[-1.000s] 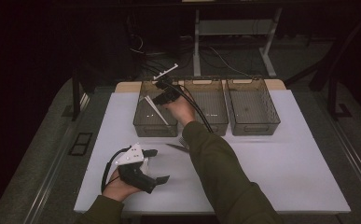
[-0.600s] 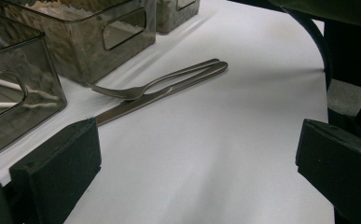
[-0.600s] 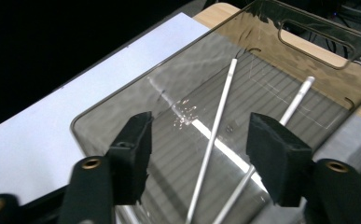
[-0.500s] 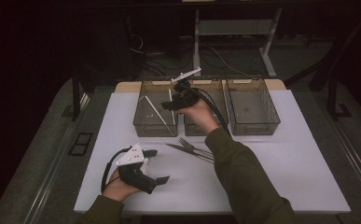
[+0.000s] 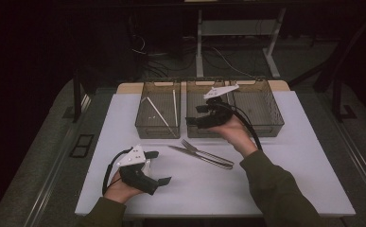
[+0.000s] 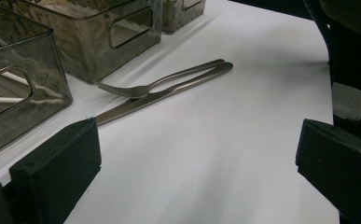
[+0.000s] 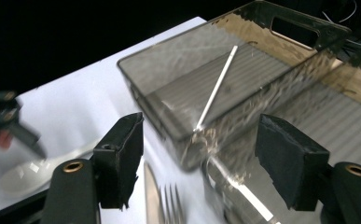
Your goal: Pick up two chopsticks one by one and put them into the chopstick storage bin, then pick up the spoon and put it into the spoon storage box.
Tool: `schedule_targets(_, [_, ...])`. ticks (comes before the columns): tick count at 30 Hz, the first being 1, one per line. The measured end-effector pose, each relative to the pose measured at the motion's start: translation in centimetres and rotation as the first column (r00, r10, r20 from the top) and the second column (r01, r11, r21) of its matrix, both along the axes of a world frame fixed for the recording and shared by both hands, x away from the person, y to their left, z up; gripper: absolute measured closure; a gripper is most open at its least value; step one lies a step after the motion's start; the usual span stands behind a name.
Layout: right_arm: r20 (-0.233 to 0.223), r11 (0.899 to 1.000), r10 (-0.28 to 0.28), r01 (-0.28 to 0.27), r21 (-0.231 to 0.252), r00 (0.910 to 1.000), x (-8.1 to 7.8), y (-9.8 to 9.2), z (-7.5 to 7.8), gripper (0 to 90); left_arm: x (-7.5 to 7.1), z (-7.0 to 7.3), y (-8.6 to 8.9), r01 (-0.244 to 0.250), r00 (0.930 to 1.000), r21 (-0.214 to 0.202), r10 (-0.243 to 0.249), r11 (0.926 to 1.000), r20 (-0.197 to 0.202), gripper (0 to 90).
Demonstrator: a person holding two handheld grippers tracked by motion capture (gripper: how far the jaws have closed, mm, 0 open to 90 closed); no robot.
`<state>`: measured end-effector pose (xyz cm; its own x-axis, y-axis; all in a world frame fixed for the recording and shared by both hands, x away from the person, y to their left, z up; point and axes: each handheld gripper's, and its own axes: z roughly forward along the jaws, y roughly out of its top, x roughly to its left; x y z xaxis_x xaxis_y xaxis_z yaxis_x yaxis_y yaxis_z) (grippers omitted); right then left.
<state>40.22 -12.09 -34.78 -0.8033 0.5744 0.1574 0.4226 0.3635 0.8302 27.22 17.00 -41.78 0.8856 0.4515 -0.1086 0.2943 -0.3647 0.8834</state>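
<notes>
Your right gripper (image 5: 193,115) hangs empty over the middle bin (image 5: 196,130), its jaws having just spread wide. Chopsticks (image 5: 161,115) sorted left; fork (image 5: 204,150) and knife (image 5: 197,156) wait near your idle, open left gripper (image 5: 161,168).

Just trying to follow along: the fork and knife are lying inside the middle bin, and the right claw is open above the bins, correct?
Not quite. The fork and knife lie on the white table, in front of the bins, not inside one; the high view shows this. The right claw is indeed open above the bins, with nothing between its pads.
</notes>
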Motion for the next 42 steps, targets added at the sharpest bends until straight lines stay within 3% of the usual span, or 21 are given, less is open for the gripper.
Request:
schedule_targets(12, [0.014,0.997,0.024,-0.025,0.066,0.9996,-4.9,-5.4,-2.0,29.7,-0.1,0.0,-0.1,-0.008,1.0,0.014,0.008,0.9999,0.002,0.0])
schedule_targets(19, [0.014,0.999,0.006,-0.006,0.043,0.9999,-6.9,-8.0,-3.5,26.9,0.1,-0.1,0.1,-0.019,0.9998,0.004,0.019,0.9998,-0.007,0.0])
schedule_targets(27, [0.033,0.997,-0.075,0.075,-0.015,0.9967,-8.9,-11.0,-4.9,22.2,0.0,-0.1,0.0,-0.018,0.9998,0.011,0.018,0.9998,-0.004,0.0])
schedule_targets(32, [0.044,0.992,-0.123,0.123,-0.001,0.9915,-10.2,-13.3,-5.8,20.4,0.0,0.0,0.1,-0.018,0.9998,0.019,0.018,0.9997,-0.004,0.0])
schedule_targets(36, [0.027,0.987,-0.159,0.159,0.02,0.9869,-11.2,-14.9,-6.7,19.7,-0.1,0.0,0.0,-0.023,0.9997,0.019,0.023,0.9996,-0.001,0.0])
schedule_targets(42, [0.022,0.982,-0.184,0.183,0.038,0.9826,-12.5,-16.3,-7.5,19.1,-0.1,0.1,0.1,-0.03,0.9995,0.023,0.03,0.9993,0.006,0.0])
